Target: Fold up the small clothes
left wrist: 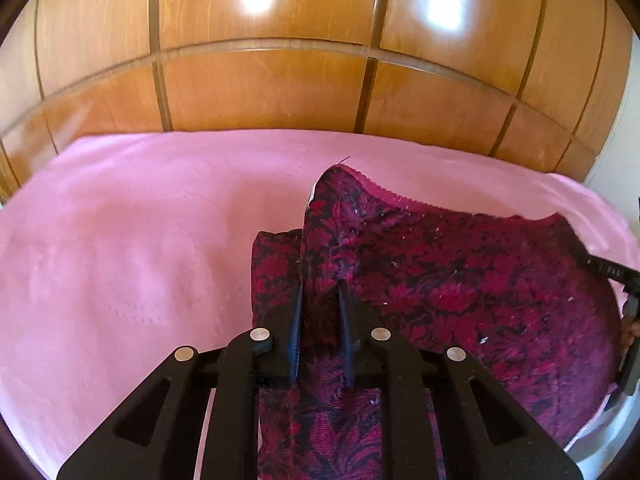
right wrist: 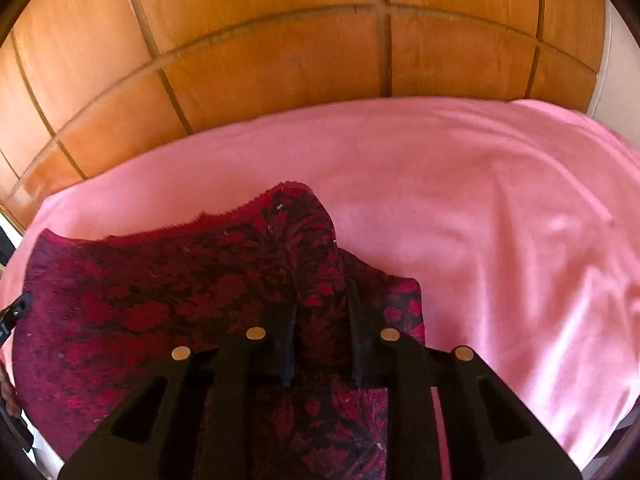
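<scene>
A pink sheet (left wrist: pixel 140 240) covers the surface, a bed by the look of it; it is smooth on the left wrist view with a faint woven pattern, and on the right wrist view (right wrist: pixel 500 208) it runs into soft creases toward the right side. Behind it stands a wall of glossy orange-brown wooden panels (left wrist: pixel 260 80), split by darker vertical seams and one horizontal rail, with two bright patches of light reflected high on the wood. A strip of pale wall (right wrist: pixel 618 80) shows at the far right edge past the panels. The garment (left wrist: pixel 460 280), a small piece of dark cloth with a crimson floral pattern and a scalloped magenta edge along its far side, is held up over the sheet between the two grippers, its upper edge sagging in the middle and rising to a peak at each held end. The left gripper (left wrist: pixel 320 292) pinches a bunched fold of the garment at its left end, cloth filling the narrow gap between the fingers and hanging down below them. The right gripper (right wrist: pixel 322 292) likewise pinches the cloth at its right end, with a fold trailing beneath. Each gripper shows as a black tip at the edge of the other's view.
</scene>
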`<state>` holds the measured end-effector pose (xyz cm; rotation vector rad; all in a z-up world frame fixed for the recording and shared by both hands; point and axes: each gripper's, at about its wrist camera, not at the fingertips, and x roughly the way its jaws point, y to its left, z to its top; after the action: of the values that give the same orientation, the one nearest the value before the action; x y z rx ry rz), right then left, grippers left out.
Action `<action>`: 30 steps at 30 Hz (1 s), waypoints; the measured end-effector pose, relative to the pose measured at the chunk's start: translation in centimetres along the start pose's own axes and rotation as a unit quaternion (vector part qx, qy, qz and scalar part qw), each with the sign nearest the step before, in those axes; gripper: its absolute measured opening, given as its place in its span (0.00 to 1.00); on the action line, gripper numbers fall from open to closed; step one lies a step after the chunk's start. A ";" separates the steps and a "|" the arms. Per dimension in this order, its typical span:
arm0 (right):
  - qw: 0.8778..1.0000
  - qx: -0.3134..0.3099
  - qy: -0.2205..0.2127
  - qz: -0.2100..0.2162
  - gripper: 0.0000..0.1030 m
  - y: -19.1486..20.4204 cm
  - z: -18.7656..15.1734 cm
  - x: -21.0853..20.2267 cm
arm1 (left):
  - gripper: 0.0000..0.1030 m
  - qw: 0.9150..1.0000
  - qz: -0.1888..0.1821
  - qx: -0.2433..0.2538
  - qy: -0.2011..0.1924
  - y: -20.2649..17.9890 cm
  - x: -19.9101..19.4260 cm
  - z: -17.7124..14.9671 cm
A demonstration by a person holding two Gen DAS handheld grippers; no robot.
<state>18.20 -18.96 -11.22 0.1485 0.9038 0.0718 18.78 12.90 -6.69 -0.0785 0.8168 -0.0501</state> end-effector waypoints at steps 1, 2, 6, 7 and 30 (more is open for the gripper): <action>1.000 0.004 -0.001 0.002 0.21 -0.2 -0.2 0.0 | 0.15 1.000 0.001 0.000 -0.002 -0.1 -0.1 0.0; 1.000 0.007 -0.002 0.005 0.21 -0.4 -0.2 0.0 | 0.15 1.000 0.000 -0.002 -0.004 0.0 -0.1 0.0; 1.000 0.018 -0.007 0.019 0.22 -1.2 -0.6 0.0 | 0.20 1.000 -0.001 0.001 -0.014 0.1 -0.9 -0.1; 0.999 0.022 -0.008 0.022 0.22 -1.3 -0.7 0.0 | 0.20 1.000 0.001 0.005 -0.016 0.0 -0.9 -0.1; 0.999 0.026 -0.015 0.028 0.26 -1.4 -1.0 -0.2 | 0.20 0.999 0.001 0.043 -0.010 -0.2 0.7 3.1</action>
<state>17.29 -20.23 -11.93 0.2221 0.8727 0.0982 21.51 12.77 -5.07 0.0033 0.7946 -0.0817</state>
